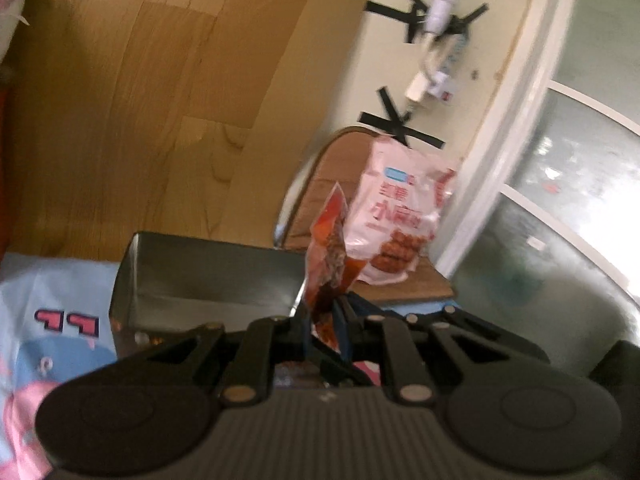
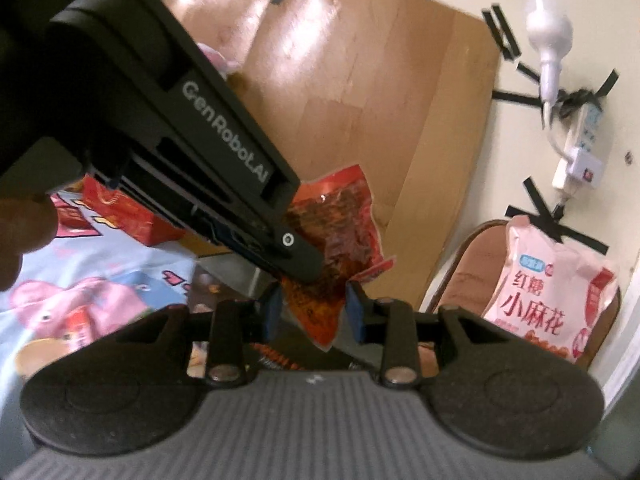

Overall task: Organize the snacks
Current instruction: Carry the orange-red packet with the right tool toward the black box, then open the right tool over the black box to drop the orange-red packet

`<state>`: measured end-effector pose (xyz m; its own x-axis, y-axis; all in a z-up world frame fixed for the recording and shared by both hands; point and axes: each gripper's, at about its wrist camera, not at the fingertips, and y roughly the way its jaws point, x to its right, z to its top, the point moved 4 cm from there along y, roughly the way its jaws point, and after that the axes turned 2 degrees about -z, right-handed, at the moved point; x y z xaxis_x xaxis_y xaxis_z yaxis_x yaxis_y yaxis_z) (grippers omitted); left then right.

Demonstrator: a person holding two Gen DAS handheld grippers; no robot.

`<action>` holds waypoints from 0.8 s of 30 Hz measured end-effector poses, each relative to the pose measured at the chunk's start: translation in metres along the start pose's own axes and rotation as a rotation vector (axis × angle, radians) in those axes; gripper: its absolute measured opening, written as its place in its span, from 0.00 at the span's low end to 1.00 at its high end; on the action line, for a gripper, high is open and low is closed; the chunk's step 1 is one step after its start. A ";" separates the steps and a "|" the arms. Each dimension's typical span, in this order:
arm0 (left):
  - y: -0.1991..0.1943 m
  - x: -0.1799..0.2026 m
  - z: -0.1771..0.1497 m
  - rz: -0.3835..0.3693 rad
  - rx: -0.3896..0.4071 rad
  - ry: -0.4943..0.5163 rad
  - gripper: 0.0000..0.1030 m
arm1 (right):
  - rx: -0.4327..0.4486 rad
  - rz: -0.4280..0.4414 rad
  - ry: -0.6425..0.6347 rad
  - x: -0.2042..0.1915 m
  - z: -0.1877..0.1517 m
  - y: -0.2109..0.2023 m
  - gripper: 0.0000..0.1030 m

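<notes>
Left gripper (image 1: 326, 320) is clamped on a red snack packet (image 1: 330, 248); I see the packet standing up edge-on from between the pinched fingers, rising toward 12 o'clock in the left wrist view, its lower corner trapped between the pads. From the right wrist view the same red snack packet (image 2: 332, 248) shows broadside, creased and translucent, with the left gripper (image 2: 304, 268) coming in from 10 o'clock and biting it near the middle. Right gripper (image 2: 314, 312) has its blue-padded fingers apart, one on each side of the packet's bottom tip; I see clear gaps between pads and foil, so it is not gripping. The packet's tip hangs down toward 6 o'clock between those fingers. Behind the left gripper, at about 10 o'clock of it, sits a grey metal tin (image 1: 208, 280), open-topped, resting on a pale blue cartoon-print cloth (image 1: 48, 300). At 1 o'clock from the held packet a pink bag of twisted snacks (image 1: 400, 216) leans upright on a brown-cushioned chair (image 1: 320, 184); the right view shows that pink bag (image 2: 548, 300) at 3 o'clock, well apart from both grippers. A small red carton (image 2: 120, 208) lies on the cloth (image 2: 120, 276) at 9 o'clock, partly hidden by the left gripper's body. Images are blurred.
</notes>
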<state>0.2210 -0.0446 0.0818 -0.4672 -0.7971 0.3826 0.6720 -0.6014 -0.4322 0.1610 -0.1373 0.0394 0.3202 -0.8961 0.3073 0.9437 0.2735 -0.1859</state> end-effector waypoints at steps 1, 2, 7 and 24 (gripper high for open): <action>0.007 -0.005 0.003 0.009 -0.004 -0.006 0.15 | -0.010 -0.002 -0.001 0.002 -0.001 0.008 0.36; 0.014 -0.010 0.005 0.019 -0.010 -0.014 0.16 | -0.019 -0.005 -0.006 0.002 -0.002 0.015 0.37; 0.046 -0.034 0.004 0.090 -0.064 -0.063 0.20 | -0.087 -0.002 -0.018 0.002 -0.013 0.041 0.41; -0.048 -0.018 -0.081 0.029 -0.079 -0.142 0.27 | -0.246 0.014 0.562 0.089 -0.083 -0.083 0.43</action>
<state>0.1505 -0.0060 0.0295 -0.3588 -0.8016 0.4783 0.6339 -0.5854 -0.5055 0.1040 -0.2694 0.0046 0.1766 -0.9586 -0.2233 0.8719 0.2576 -0.4165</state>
